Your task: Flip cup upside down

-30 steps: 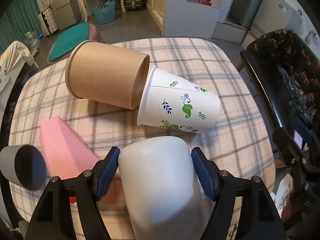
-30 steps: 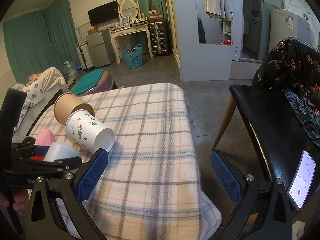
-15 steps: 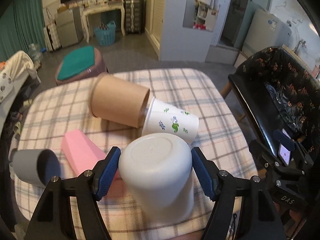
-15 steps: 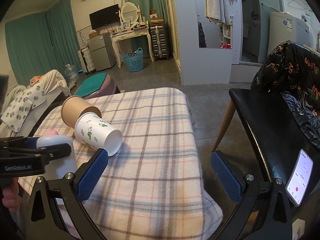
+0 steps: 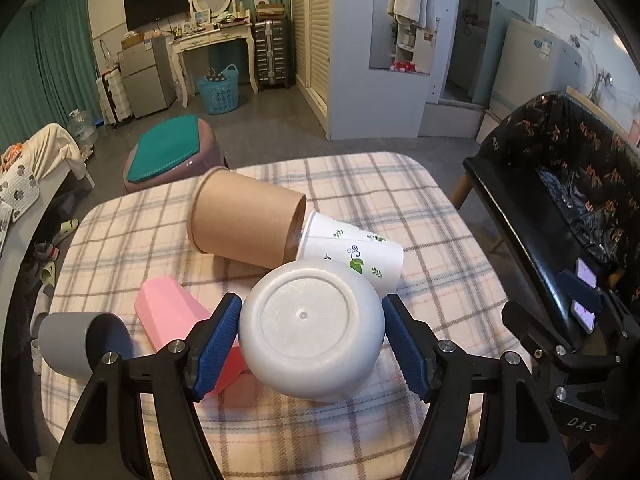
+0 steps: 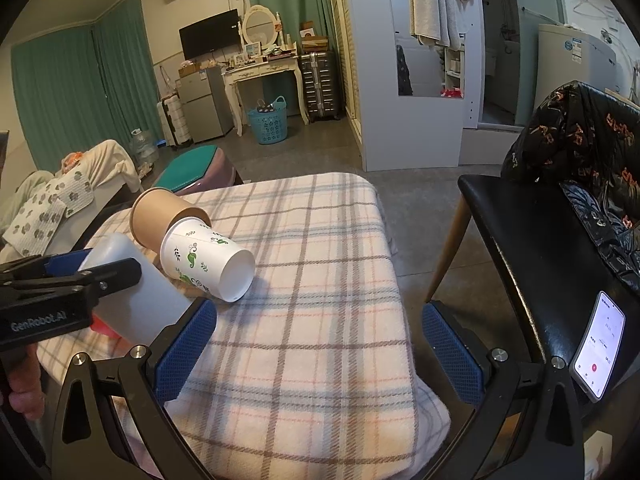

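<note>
My left gripper (image 5: 312, 332) is shut on a white plastic cup (image 5: 310, 330). The cup is tilted with its flat base toward the camera and its mouth down toward the plaid cloth. In the right wrist view the same cup (image 6: 136, 296) shows at the left, clamped by the left gripper's black finger (image 6: 72, 280), leaning above the table. My right gripper (image 6: 320, 344) is open and empty over the table's near right edge.
A brown paper cup (image 5: 244, 224), a white leaf-print paper cup (image 5: 352, 254), a pink cup (image 5: 176, 320) and a grey cup (image 5: 80, 344) lie on their sides on the plaid table (image 5: 432, 216). A black chair (image 6: 532, 264) with a phone (image 6: 598, 348) stands right.
The left gripper has kept tipping the white cup, so its base now faces the camera more squarely and its mouth points downward. The right gripper has stayed open and drifted slightly.
</note>
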The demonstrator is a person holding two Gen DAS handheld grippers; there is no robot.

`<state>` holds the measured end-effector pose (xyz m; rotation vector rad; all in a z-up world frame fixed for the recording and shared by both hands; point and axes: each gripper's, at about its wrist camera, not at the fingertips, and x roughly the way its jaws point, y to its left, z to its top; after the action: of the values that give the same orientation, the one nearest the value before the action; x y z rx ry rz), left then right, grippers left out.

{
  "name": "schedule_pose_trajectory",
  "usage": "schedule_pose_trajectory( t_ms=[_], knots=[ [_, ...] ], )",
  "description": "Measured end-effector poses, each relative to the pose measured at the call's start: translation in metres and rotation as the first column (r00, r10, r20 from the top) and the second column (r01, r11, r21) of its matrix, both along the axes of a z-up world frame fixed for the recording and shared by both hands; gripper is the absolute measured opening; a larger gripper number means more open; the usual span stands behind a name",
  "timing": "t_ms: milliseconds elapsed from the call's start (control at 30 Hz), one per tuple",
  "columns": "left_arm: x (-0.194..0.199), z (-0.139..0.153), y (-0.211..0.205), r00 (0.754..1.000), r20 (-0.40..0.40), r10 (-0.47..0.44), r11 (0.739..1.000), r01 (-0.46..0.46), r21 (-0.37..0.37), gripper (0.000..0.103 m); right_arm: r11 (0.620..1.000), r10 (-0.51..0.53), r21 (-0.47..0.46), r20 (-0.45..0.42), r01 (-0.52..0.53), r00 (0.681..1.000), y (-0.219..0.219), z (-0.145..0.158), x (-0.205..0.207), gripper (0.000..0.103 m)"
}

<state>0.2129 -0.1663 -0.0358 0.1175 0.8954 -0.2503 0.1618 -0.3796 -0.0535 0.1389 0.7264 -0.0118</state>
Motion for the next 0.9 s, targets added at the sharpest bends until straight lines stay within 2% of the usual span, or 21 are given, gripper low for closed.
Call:
schedule_pose_trajectory(
  t_ms=[167, 400, 900],
  knots=[
    [-0.004, -0.004, -0.008, 1.000, -0.001, -0.020, 0.999, 0.020, 0.025, 0.074, 1.000, -0.005, 0.000, 0.003, 0.005, 1.000, 0.000, 0.000, -0.001, 0.103],
    [-0.003, -0.008, -0.011, 0.999, -0.015, -0.030, 1.000, 0.030, -0.004, 0.073, 1.000, -0.001, 0.005, -0.005, 0.001, 1.000, 0.004, -0.003, -0.001, 0.103],
    [-0.004, -0.010, -0.015, 1.000, -0.004, -0.031, 0.999, 0.031, -0.011, 0.073, 1.000, -0.001, 0.006, -0.007, 0.001, 1.000, 0.003, -0.002, -0.001, 0.103]
  ],
)
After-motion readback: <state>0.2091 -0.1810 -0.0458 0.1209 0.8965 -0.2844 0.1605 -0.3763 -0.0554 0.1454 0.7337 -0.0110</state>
